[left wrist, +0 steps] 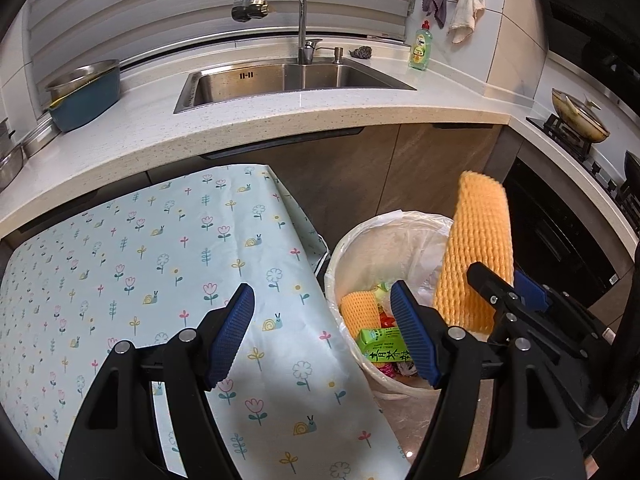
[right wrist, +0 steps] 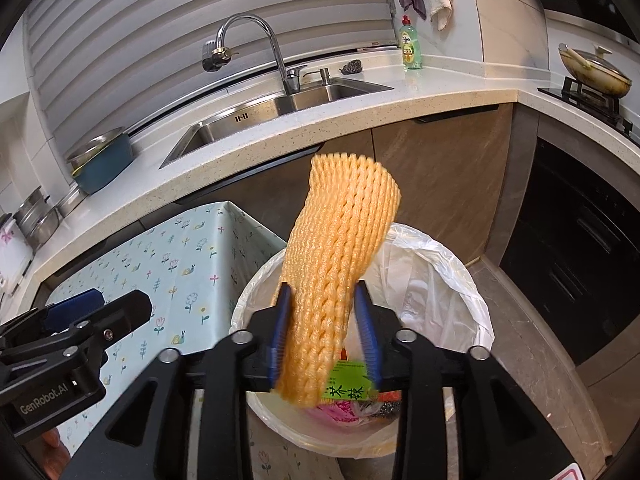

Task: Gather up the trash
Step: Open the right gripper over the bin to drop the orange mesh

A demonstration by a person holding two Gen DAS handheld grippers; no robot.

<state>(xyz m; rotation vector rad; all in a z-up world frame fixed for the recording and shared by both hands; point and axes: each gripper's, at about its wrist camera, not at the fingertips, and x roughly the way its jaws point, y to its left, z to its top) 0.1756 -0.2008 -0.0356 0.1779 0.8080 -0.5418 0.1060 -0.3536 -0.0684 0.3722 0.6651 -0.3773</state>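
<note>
An orange foam fruit net [right wrist: 340,240] stands upright between the fingers of my right gripper [right wrist: 322,292], above a white bin lined with a plastic bag [right wrist: 480,300]. The net leans on the left pad, and a gap shows beside the right pad, so the jaws are open around it. In the left wrist view the same net [left wrist: 476,240] rises over the bin [left wrist: 334,264] next to the right gripper [left wrist: 504,300]. In the bin lie another orange net [left wrist: 358,312], a green carton [left wrist: 380,344] and wrappers. My left gripper [left wrist: 322,296] is open and empty over the table's edge and the bin.
A table with a floral cloth [left wrist: 140,280] stands left of the bin, under the counter edge [left wrist: 280,136]. Behind are a sink [left wrist: 288,80], a dish soap bottle [left wrist: 420,48], a blue pot [left wrist: 86,92], and a pan on the stove [left wrist: 580,116] at right.
</note>
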